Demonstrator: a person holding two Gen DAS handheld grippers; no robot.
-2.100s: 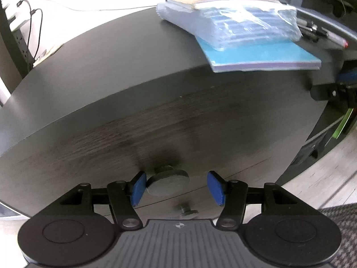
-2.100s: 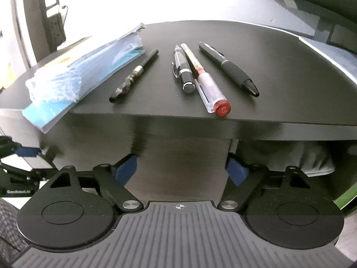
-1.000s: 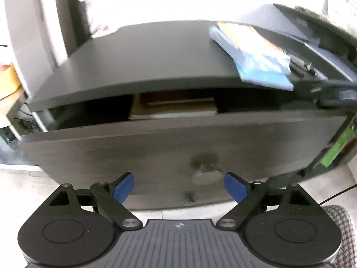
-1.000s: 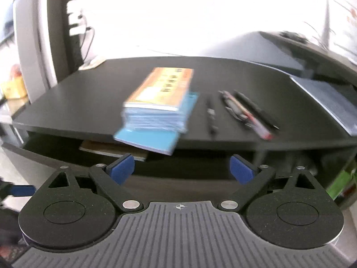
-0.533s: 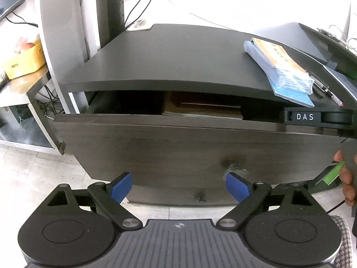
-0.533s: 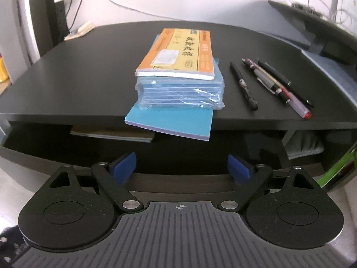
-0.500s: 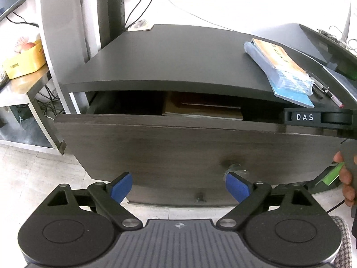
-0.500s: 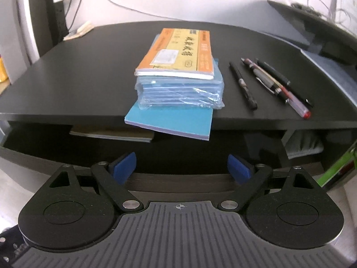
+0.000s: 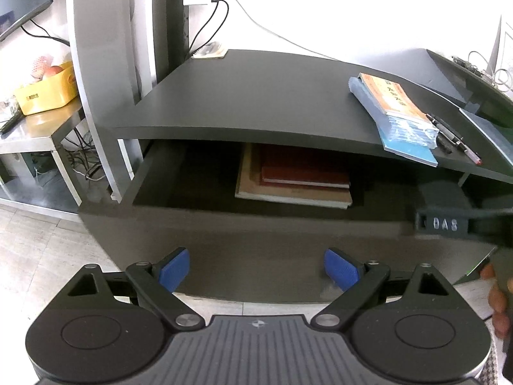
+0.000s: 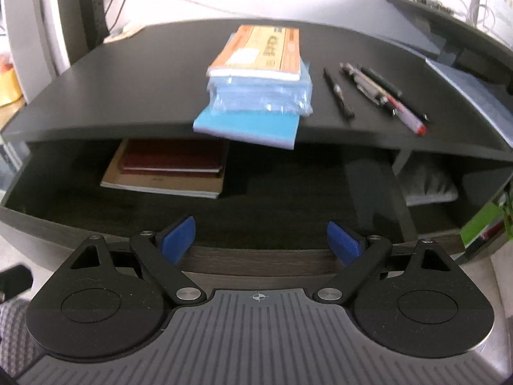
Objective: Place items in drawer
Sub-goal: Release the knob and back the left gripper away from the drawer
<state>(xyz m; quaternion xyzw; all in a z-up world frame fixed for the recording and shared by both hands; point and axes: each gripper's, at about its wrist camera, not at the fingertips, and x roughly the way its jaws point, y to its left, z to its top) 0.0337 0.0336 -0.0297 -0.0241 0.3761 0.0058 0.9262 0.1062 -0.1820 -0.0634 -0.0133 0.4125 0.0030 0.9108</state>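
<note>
Two grippers are in front of me, and both have their jaws spread wide with nothing between the blue pads. My left gripper (image 9: 256,269) sits low before the dark wood front of the drawer (image 9: 243,243), which is pulled out from under the counter (image 9: 256,96). My right gripper (image 10: 259,237) hangs over the drawer's near edge, pointing at its dark inside.

Inside the drawer, toward the left, lie stacked notebooks (image 10: 166,168), a dark red one on top of a tan one. On the counter above, a stack of booklets (image 10: 259,86) rests with its blue bottom sheet overhanging the near edge; an orange-covered one is on top and a plastic-wrapped bundle lies in the middle. Just right of the stack lie several pens (image 10: 378,93), side by side, one with a red end.
</note>
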